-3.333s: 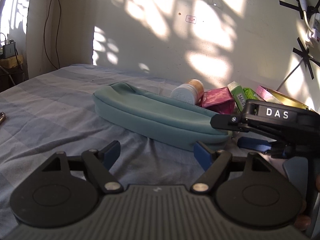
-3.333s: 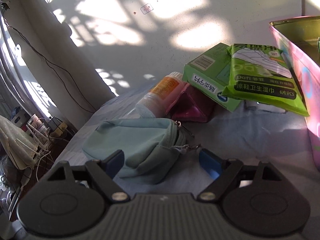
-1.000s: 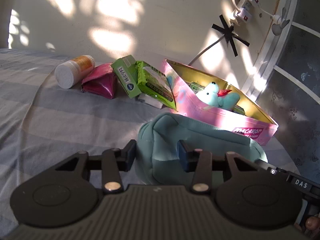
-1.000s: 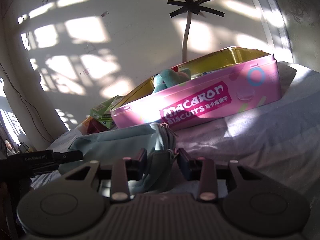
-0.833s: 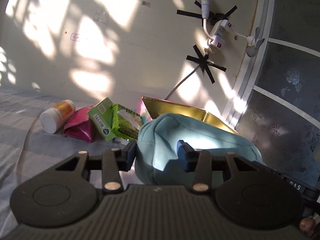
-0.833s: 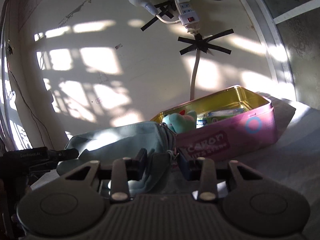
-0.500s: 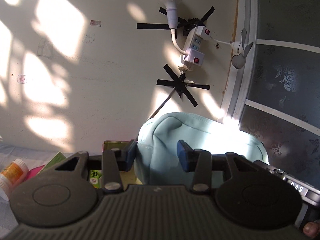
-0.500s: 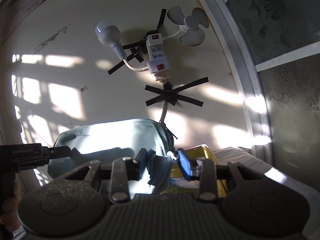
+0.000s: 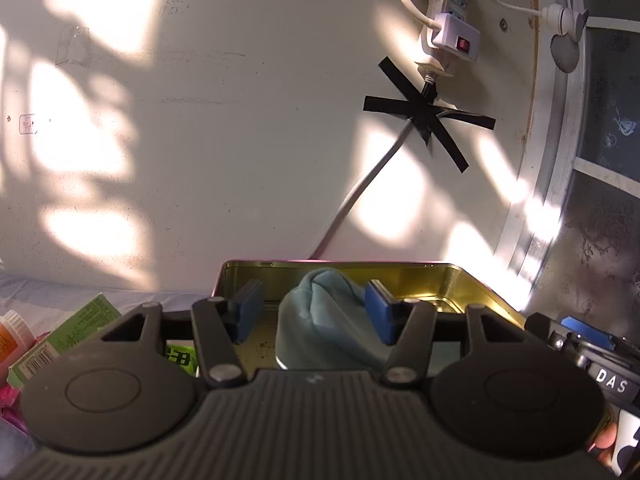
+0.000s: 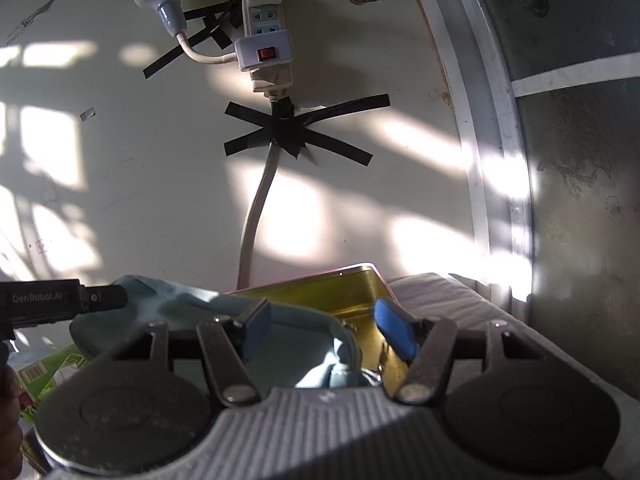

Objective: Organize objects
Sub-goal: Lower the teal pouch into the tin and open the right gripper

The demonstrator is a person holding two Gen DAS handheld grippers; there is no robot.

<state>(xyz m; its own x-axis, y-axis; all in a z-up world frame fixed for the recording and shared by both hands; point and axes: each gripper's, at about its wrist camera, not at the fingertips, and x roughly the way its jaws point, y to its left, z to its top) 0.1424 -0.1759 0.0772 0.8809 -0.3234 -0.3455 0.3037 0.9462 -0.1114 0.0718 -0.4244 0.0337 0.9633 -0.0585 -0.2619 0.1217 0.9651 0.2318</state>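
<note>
**Kid:** Pouch first! Where is it?

**Helper:** It sits in the gold tin. One end pokes up in the middle of the tin. In the right view, the pouch lies across the tin's near side, and part of it seems to hang over the rim.

**Kid:** Is the left gripper holding it?

**Helper:** No. Its fingers are spread wide, and the pouch end stands between them. The right pad is touching the cloth or just beside it. The left pad is well apart from it.

**Kid:** And the right gripper?

**Helper:** Its fingers are spread wide too. They grip nothing. The zip end of the pouch lies low between them.

**Kid:** So what is the job now?

**Helper:** I think it is letting go and backing away. Pull each gripper straight back, so the pads do not drag the cloth. The zip pull is small and could catch on a pad.

**Kid:** What if the pouch hangs out?

**Helper:** Then nudge it down gently so it lies flat inside. It is soft, so it should squash in easily.

**Kid:** What else is there?

**Helper:** A green box and a bottle wait on the bed, left of the tin. I guess they go in next.
</note>
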